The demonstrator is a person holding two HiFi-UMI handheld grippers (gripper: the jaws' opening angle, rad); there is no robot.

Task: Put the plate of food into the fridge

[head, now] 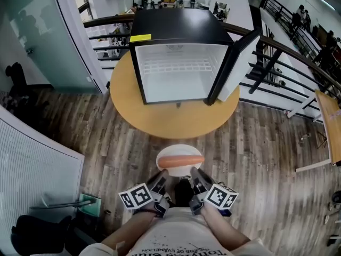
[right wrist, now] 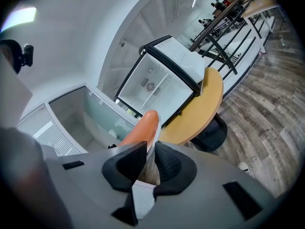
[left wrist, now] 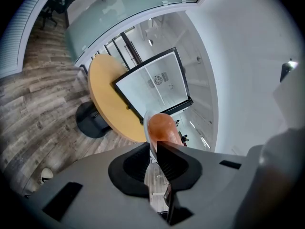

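Observation:
A white plate (head: 179, 152) with an orange sausage (head: 180, 160) on it hangs over the wooden floor, just short of the round table (head: 176, 119). My left gripper (head: 162, 174) is shut on the plate's near left rim and my right gripper (head: 194, 170) on its near right rim. In the left gripper view the jaws (left wrist: 153, 149) pinch the thin plate edge (left wrist: 147, 117) with the sausage (left wrist: 162, 127) beyond. The right gripper view shows the same grip (right wrist: 150, 149) on the plate (right wrist: 157, 131). The black mini fridge (head: 178, 71) stands on the table, empty and white inside.
The fridge door (head: 237, 63) stands open to the right. A dark railing (head: 287, 52) curves behind the table. A white slatted panel (head: 32, 164) and a glass wall (head: 37, 31) lie to the left, and a wooden tabletop (head: 330, 121) at the right edge.

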